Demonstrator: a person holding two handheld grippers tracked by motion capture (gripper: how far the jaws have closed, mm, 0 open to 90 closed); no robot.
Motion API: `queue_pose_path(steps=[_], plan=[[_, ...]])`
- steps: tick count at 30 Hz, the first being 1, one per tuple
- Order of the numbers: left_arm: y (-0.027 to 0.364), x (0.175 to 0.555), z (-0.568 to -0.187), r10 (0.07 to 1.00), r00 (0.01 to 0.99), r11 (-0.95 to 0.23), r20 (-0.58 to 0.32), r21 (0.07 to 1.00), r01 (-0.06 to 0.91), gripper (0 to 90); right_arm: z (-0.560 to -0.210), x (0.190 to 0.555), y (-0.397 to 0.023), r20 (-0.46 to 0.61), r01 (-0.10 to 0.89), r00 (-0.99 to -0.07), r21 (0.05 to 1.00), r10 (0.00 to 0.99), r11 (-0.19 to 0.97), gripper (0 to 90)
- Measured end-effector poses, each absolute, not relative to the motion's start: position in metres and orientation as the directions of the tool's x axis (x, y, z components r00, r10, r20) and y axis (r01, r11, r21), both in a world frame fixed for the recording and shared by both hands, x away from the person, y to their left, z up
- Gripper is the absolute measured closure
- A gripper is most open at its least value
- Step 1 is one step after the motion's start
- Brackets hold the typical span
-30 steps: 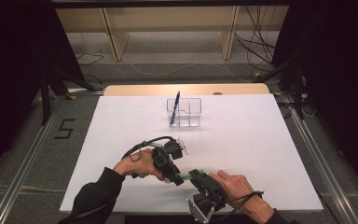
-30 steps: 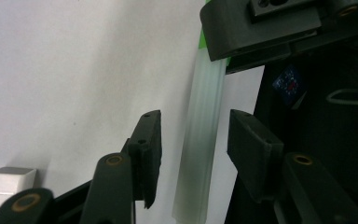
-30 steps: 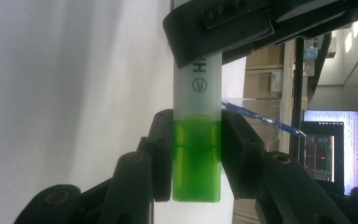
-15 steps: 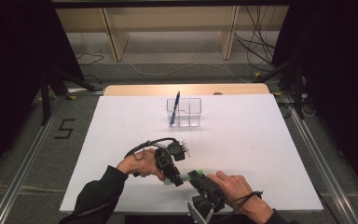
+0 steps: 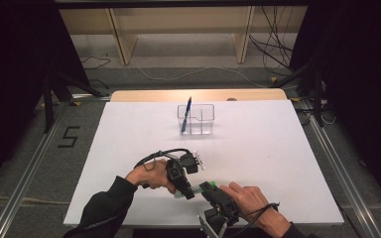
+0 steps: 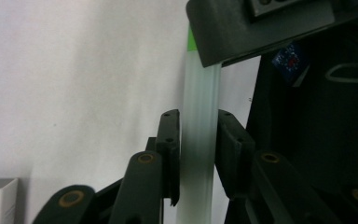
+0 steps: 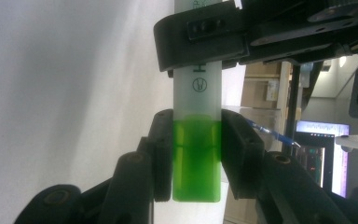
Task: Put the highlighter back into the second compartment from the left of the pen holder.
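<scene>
Low over the near edge of the white table, a green highlighter is held between both tools. The right gripper is clamped on its green cap end. The left gripper has just been closing, its pads now pressing the frosted barrel.

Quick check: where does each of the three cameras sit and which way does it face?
High view: above the near table edge, facing forward and down; forearms, left gripper, right gripper, clear holder.
Left gripper view: along its fingers, clamped on the marker.
Right gripper view: along its fingers, gripping the marker's green cap.
Shared: both gripper views show the marker and the opposite gripper.
</scene>
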State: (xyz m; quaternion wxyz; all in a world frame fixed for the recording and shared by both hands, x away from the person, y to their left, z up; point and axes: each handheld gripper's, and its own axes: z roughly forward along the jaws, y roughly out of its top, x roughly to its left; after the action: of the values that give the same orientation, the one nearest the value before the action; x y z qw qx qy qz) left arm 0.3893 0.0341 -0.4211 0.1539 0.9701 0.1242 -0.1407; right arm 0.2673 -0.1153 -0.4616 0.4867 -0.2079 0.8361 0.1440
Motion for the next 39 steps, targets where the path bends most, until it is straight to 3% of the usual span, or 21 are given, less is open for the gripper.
queue_pose_path(steps=[15, 23, 26, 30, 32, 35, 39], plan=[[0.035, 0.39, -0.42, 0.185, 0.924, -0.917, -0.335, 0.278, 0.285, 76.3, -0.46, 0.267, -0.117, -0.882, -0.523, -0.407, 0.011, -0.238, 0.852, 66.0], [0.045, 0.396, -0.417, 0.243, 0.914, -0.882, -0.326, 0.318, 0.347, 76.3, -0.448, 0.265, -0.124, -0.888, -0.503, -0.433, 0.094, -0.157, 0.859, 44.6], [0.051, 0.403, -0.414, 0.272, 0.909, -0.858, -0.316, 0.348, 0.378, 76.3, -0.441, 0.268, -0.129, -0.883, -0.471, -0.463, 0.178, -0.071, 0.864, 40.1], [0.06, 0.411, -0.411, 0.337, 0.886, -0.785, -0.317, 0.425, 0.451, 76.2, -0.427, 0.278, -0.139, -0.811, -0.35, -0.564, 0.406, 0.157, 0.844, 36.5], [0.063, 0.414, -0.408, 0.373, 0.874, -0.747, -0.311, 0.457, 0.482, 76.2, -0.42, 0.284, -0.147, -0.706, -0.246, -0.639, 0.563, 0.304, 0.789, 34.5], [0.068, 0.419, -0.404, 0.423, 0.856, -0.676, -0.298, 0.525, 0.517, 76.2, -0.413, 0.296, -0.158, -0.528, -0.09, -0.708, 0.725, 0.468, 0.683, 32.5], [0.074, 0.425, -0.399, 0.501, 0.817, -0.561, -0.285, 0.611, 0.558, 76.2, -0.409, 0.31, -0.173, -0.306, 0.078, -0.753, 0.838, 0.583, 0.54, 30.3]])
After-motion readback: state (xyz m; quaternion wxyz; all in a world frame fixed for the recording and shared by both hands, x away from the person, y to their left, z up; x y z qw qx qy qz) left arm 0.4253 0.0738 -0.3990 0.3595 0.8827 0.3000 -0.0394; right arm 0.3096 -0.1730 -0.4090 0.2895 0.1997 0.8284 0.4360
